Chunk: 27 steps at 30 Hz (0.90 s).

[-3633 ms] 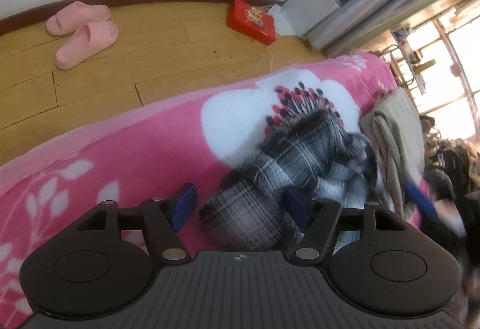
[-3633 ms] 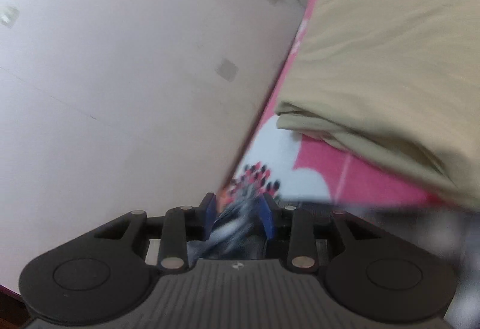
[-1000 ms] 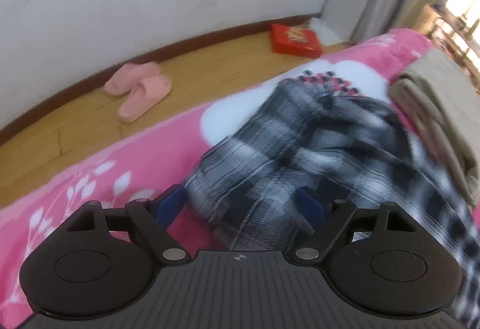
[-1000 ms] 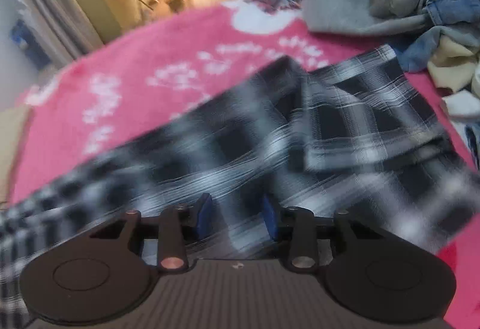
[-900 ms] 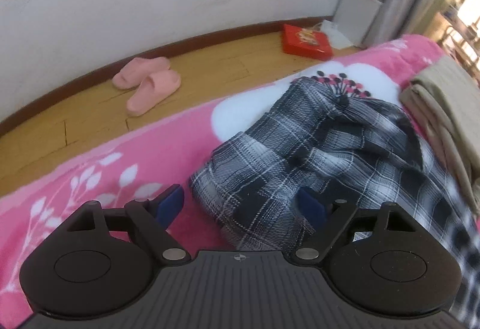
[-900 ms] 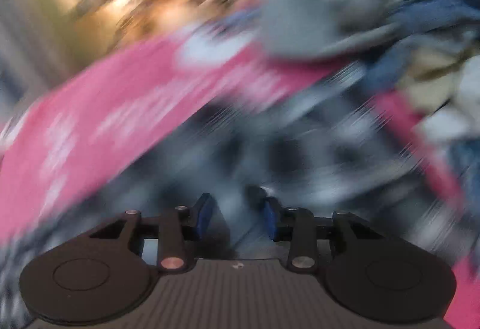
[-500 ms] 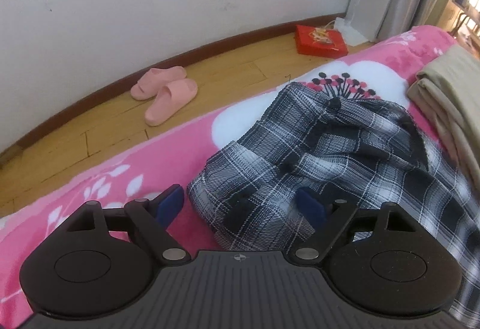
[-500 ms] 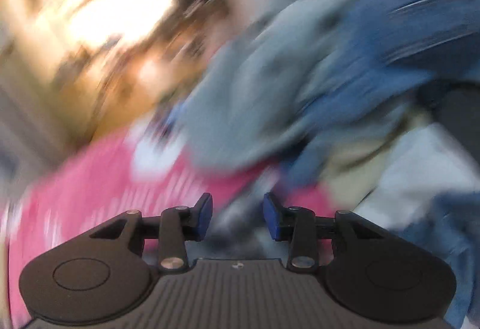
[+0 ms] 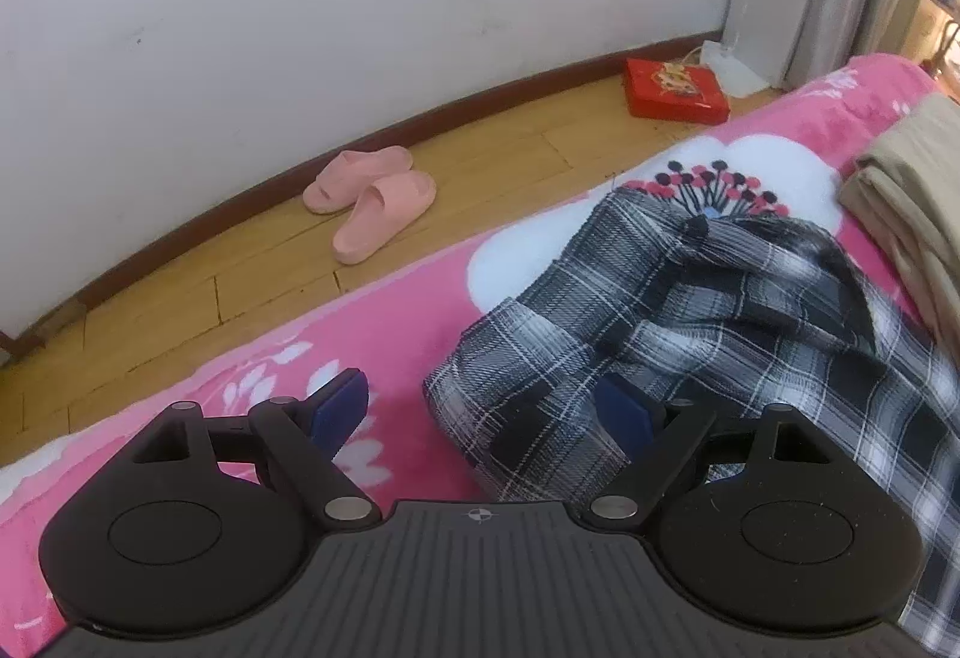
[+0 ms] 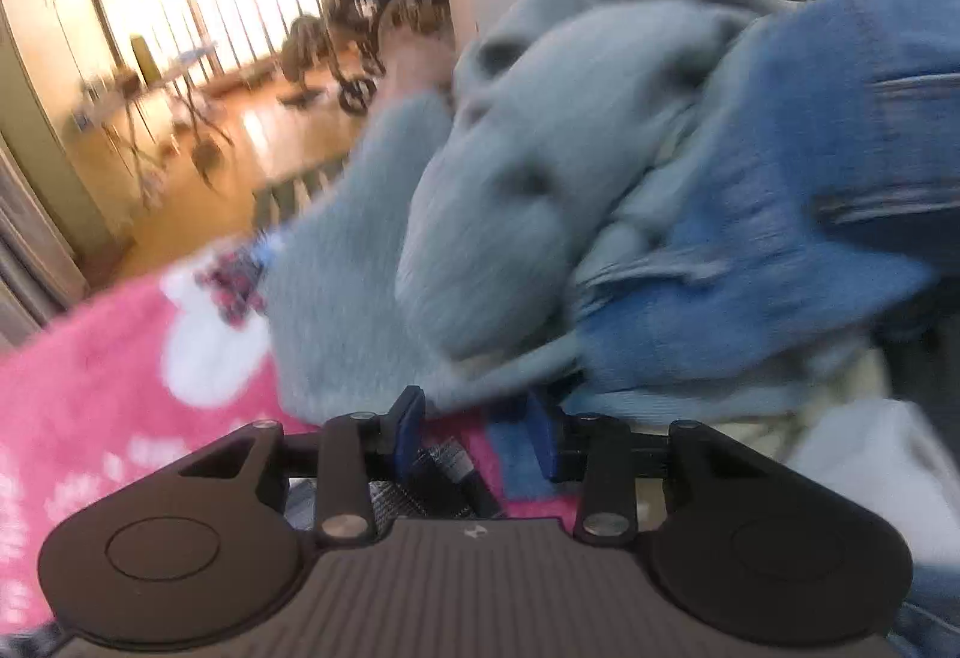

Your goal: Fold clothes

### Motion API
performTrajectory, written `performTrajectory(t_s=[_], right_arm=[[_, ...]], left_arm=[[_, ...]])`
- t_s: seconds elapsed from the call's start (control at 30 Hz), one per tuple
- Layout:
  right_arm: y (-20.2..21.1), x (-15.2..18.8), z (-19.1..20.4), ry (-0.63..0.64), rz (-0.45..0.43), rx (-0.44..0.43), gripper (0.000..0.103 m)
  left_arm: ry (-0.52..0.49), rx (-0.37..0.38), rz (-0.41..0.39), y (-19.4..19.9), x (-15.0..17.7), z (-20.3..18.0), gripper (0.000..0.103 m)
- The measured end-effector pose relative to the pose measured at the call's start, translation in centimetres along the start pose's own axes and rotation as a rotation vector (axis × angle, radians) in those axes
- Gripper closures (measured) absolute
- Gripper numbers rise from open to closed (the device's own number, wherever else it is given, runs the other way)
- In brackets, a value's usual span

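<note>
The plaid shirt [image 9: 708, 334] now lies bunched on the pink blanket [image 9: 360, 334], its near edge between the left gripper [image 9: 480, 409]'s wide, empty jaws. The right gripper [image 10: 474, 427], jaws half-spread and seemingly pinching nothing, has swung off the shirt toward the unfolded clothes pile [image 10: 600, 178]. A second ago the shirt was spread beneath it, so folding seems paused.

Your left wrist camera looks down across the pink blanket [image 9: 384, 334] toward the wall; your right faces the clothes pile [image 10: 600, 190] close up, sharing only that blanket.
</note>
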State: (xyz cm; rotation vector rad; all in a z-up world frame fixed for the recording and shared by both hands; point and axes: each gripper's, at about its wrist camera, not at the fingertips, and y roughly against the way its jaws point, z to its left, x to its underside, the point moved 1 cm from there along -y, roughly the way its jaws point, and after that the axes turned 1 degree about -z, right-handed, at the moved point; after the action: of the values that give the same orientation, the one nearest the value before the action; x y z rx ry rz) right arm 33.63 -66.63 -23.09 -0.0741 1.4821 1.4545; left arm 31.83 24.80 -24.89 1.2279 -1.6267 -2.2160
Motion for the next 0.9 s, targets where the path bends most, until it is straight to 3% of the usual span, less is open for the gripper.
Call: performTrajectory(t_s=[0.13,0.23,0.27,0.37,0.4,0.47,0.57,0.7,0.77,0.87,0.9], right_arm=[[4.3,2.6,-1.4,0.027,0.166,-0.236,0.063],[5.9,6.7,-2.0,0.133,0.318,-0.285,0.064],[6.1,7.8,-2.3,0.176,0.334,-0.254,0.064],[6.1,9.8,-4.9,0.293,0.288,0.008,0.066],[6.7,9.8,-5.5,0.29,0.231,0.088,0.066],[8.7,9.1,-6.0,0.238,0.133,0.127,0.066],[11.9,9.6,-2.9,0.363,0.072,0.013,0.066],[13.8,14.1,4.8,0.768,0.142,-0.282,0.067],[13.7,16.5,6.4,0.905,0.193,-0.317,0.066],[10.2,17.9,4.8,0.946,0.253,-0.08,0.066],[10.1,17.3,3.7,0.882,0.252,-0.025,0.066]], left_arm=[[-0.007,0.004,0.004,-0.3,0.2,-0.1,0.019],[-0.011,0.004,0.004,-0.4,0.4,-0.1,0.019],[-0.012,0.005,0.004,-0.5,0.3,-0.1,0.019],[-0.022,0.01,0.001,-0.2,0.2,0.1,0.019],[-0.026,0.011,-0.001,-0.1,0.1,0.1,0.019],[-0.032,0.015,-0.01,0.2,-0.1,0.3,0.019],[-0.02,0.011,-0.022,0.7,-0.2,1.0,0.019],[0.042,0.001,-0.006,0.9,0.3,2.0,0.019],[0.069,0.014,0.004,1.0,0.6,2.6,0.019],[0.087,0.035,0.016,1.3,0.8,3.8,0.019],[0.094,0.044,0.021,1.5,0.8,4.3,0.019]])
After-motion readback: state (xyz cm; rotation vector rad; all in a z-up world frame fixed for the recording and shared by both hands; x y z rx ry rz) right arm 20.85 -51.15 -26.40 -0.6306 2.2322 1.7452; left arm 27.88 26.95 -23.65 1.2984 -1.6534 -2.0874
